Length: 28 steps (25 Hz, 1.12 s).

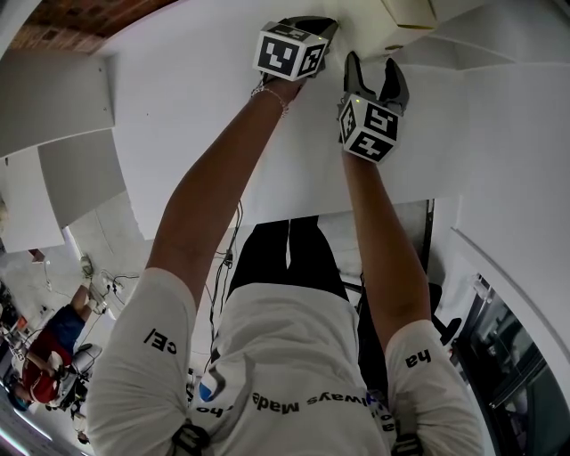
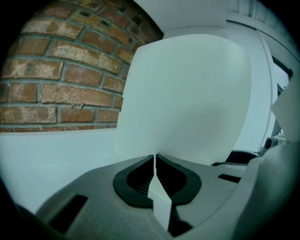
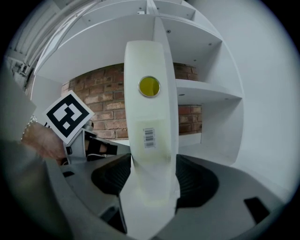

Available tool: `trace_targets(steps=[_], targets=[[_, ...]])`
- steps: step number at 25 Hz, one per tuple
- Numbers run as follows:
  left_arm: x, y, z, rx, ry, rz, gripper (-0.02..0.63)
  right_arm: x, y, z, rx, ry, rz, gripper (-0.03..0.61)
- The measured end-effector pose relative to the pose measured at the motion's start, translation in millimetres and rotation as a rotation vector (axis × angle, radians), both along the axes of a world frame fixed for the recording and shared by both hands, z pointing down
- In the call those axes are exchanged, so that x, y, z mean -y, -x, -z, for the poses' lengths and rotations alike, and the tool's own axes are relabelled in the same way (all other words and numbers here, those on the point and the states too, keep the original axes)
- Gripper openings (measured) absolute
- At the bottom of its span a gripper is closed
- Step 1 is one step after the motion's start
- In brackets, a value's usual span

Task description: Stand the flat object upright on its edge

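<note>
A flat white box with a round yellow sticker and a barcode stands upright, seen edge-on in the right gripper view. My right gripper is shut on its lower part, both pads against its broad sides. In the head view the box shows cream at the top edge, beyond the right gripper. The left gripper sits just left of it. In the left gripper view the box's broad white face fills the middle. My left gripper is shut on a thin white strip; I cannot tell whether the strip belongs to the box.
A red brick wall runs behind the white tabletop. White shelf compartments rise right of the box. The table's near edge lies by my body. A person in red sits far off at lower left.
</note>
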<state>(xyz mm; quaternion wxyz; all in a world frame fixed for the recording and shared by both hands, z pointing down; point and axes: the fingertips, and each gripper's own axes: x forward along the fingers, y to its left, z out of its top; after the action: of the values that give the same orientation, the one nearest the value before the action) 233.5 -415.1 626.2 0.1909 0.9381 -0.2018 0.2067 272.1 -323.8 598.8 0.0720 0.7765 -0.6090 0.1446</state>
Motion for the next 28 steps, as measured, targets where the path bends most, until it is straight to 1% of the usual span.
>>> trace_targets(steps=[3, 6, 10, 12, 17, 18, 21, 24, 28], targets=[[-5, 15, 12, -0.045, 0.007, 0.038, 0.021, -10, 1, 4, 0.012, 0.0, 0.03, 0.261], [-15, 35, 31, -0.115, 0.014, 0.092, 0.021, -22, 5, 14, 0.013, -0.001, 0.08, 0.261], [-43, 64, 60, -0.188, 0.011, 0.134, 0.021, -39, 15, 35, 0.008, -0.01, 0.163, 0.259], [-60, 84, 77, -0.213, -0.003, 0.158, 0.02, -50, 20, 47, 0.016, -0.012, 0.208, 0.258], [-104, 140, 125, -0.191, -0.112, 0.187, 0.02, -85, 36, 86, 0.059, -0.032, 0.312, 0.167], [-114, 149, 136, -0.19, -0.129, 0.191, 0.02, -91, 41, 95, 0.068, -0.036, 0.336, 0.139], [-143, 173, 168, -0.202, -0.164, 0.204, 0.02, -107, 60, 123, 0.095, -0.045, 0.411, 0.09], [-169, 189, 200, -0.211, -0.197, 0.197, 0.02, -121, 85, 155, 0.122, -0.055, 0.483, 0.063], [-196, 203, 244, -0.223, -0.239, 0.198, 0.018, -138, 114, 209, 0.131, -0.085, 0.557, 0.048]])
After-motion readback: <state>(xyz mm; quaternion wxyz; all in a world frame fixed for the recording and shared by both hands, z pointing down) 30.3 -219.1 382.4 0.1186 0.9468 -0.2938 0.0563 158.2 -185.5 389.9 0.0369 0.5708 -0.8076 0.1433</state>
